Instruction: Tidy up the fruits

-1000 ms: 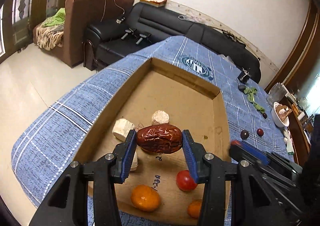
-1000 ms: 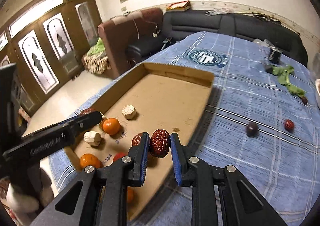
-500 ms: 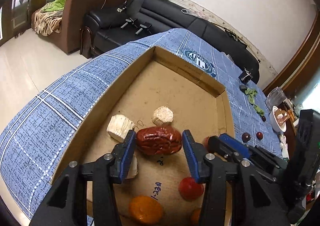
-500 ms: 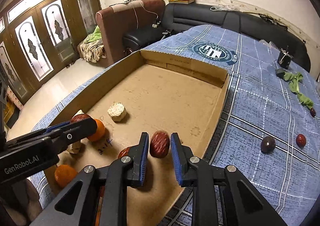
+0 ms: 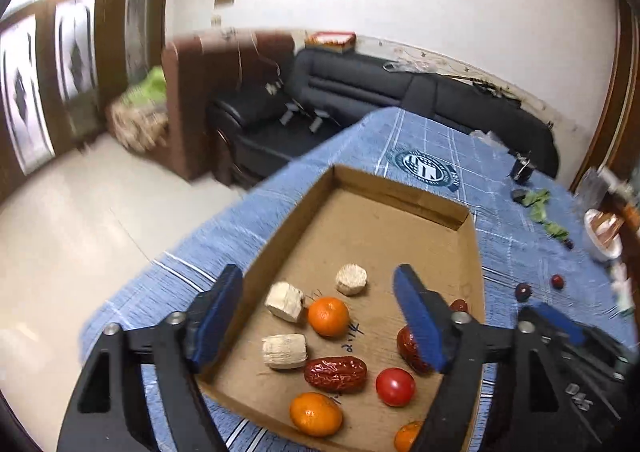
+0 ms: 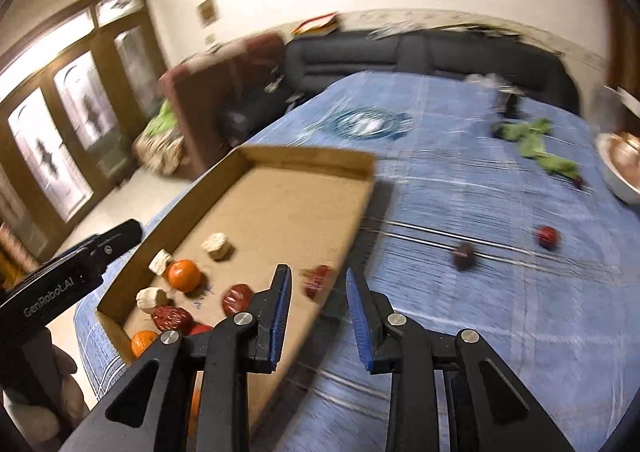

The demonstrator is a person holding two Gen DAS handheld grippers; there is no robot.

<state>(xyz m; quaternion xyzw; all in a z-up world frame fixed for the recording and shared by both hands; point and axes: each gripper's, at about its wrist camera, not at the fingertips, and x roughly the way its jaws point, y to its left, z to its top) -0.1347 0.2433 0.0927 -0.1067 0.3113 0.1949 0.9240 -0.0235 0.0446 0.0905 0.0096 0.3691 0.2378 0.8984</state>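
Both grippers are empty now. A second ago each was clamped on a red date; now both dates lie in the box and the jaws stand wide apart. The left gripper [image 5: 318, 320] hangs over the near end of the cardboard box [image 5: 384, 192]. The date [image 5: 335, 374] it was holding sits on the box floor at about 6 o'clock in the left view, touching a pale chunk [image 5: 285, 351] on its left. Just past it at 5 o'clock is a tomato [image 5: 395, 386], and an orange [image 5: 315, 413] sits right at the near edge.

The right gripper [image 6: 319, 316] hovers over the box's right wall, with the second date [image 6: 318, 279] just beyond its left finger, close against that wall. It's blurry, so I can't tell whether it touches the cardboard.

Readable writing: "GenRobot.AI" on the side of the left gripper's body, seen at 9 o'clock in the right view. There's blue pen scribble on the box floor beside another orange [image 5: 328, 315], which looks like numbers but isn't clear.

Room-wise, the fruit is all bunched at the near end, and the far half of the box floor is bare cardboard. Out on the blue tablecloth [image 6: 500, 292] at 3 o'clock, a dark fruit [image 6: 463, 255] and a small red fruit [image 6: 547, 237] sit well apart from the box, with open cloth around them. Further back there are green leaves [image 6: 532, 140], and a round logo [image 5: 426, 171] is printed on the cloth.
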